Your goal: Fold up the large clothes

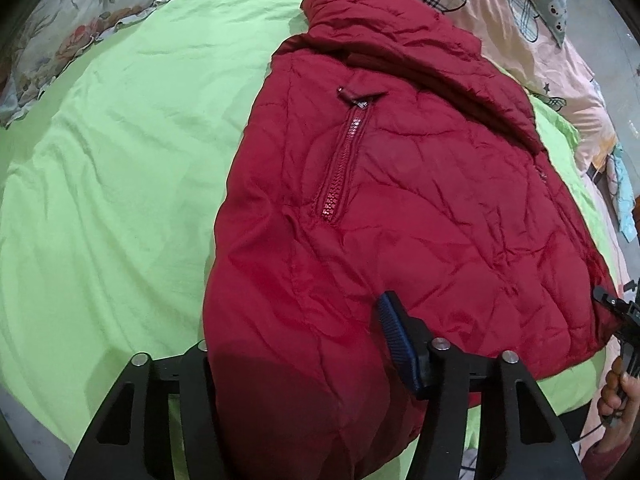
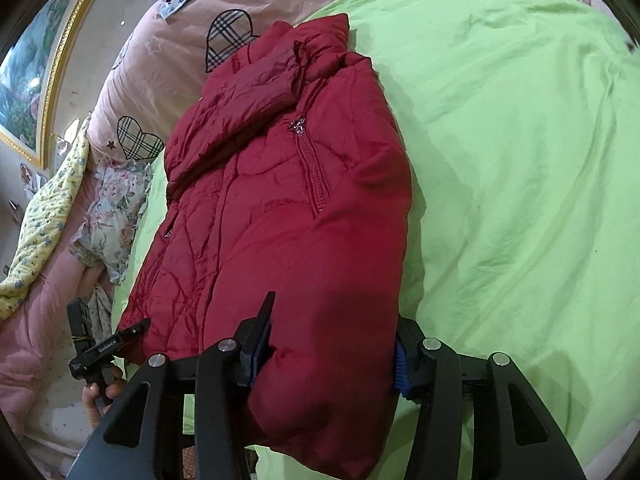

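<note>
A red quilted jacket (image 1: pixel 400 184) lies flat on the green sheet (image 1: pixel 120 160), collar away from me and a sleeve folded across its chest. In the left wrist view its near hem corner bulges up between the fingers of my left gripper (image 1: pixel 300 352). The blue pad (image 1: pixel 396 340) presses into the fabric and the other finger is hidden behind it. In the right wrist view the jacket (image 2: pixel 288 200) fills the jaws of my right gripper (image 2: pixel 328 356) the same way, squeezed at the hem between both fingers (image 2: pixel 260 332).
A pink quilt with plaid hearts (image 1: pixel 520 20) and floral pillows (image 1: pixel 60 40) border the green sheet (image 2: pixel 520 160). A hand (image 1: pixel 612 396) holding the other gripper shows at the jacket's far hem corner, as does a hand (image 2: pixel 96 396) in the right wrist view. A framed picture (image 2: pixel 36 80) hangs on the wall.
</note>
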Demonstrator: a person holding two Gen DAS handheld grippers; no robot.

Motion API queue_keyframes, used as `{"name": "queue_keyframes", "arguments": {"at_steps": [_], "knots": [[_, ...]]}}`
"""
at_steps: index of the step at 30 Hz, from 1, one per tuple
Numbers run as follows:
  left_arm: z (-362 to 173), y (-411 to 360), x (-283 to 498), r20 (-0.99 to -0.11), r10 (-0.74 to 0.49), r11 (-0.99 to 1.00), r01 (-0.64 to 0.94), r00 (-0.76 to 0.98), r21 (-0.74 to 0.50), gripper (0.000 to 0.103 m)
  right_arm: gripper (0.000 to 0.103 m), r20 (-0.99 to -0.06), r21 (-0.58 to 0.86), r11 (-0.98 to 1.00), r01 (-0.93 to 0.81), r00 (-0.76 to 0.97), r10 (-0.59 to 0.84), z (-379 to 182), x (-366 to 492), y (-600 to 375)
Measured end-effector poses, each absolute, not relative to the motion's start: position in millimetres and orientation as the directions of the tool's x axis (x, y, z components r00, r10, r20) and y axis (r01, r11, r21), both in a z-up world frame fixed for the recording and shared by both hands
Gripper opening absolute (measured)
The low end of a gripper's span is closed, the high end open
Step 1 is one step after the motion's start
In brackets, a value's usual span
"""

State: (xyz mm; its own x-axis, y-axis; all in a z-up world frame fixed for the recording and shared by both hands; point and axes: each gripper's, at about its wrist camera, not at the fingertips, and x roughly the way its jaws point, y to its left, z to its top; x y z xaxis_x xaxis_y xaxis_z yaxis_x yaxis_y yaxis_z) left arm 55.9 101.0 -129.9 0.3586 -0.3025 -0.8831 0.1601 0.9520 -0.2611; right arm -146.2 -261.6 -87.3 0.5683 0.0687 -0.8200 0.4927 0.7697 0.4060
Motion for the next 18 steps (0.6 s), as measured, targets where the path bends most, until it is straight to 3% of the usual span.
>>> {"name": "queue_keyframes", "arguments": {"at_steps": [3, 9, 18], "knots": [[-136, 101, 57, -0.887, -0.303, 0.952, 0.153, 0.35, -0.265, 0.05, 0.051, -0.816, 0.412, 0.771, 0.486, 0.573, 0.075, -88, -146, -261], [-133, 101, 54, -0.868, -0.318, 0.946, 0.184, 0.381, -0.266, 0.027, 0.047, -0.808, 0.404, 0.783, 0.473, 0.586, 0.063, -87, -147, -258], [-115, 116, 39, -0.816, -0.398, 0.917, 0.194, 0.419, -0.349, 0.017, 0.033, -0.781, 0.424, 0.784, 0.454, 0.621, 0.064, -78, -152, -256]]}}
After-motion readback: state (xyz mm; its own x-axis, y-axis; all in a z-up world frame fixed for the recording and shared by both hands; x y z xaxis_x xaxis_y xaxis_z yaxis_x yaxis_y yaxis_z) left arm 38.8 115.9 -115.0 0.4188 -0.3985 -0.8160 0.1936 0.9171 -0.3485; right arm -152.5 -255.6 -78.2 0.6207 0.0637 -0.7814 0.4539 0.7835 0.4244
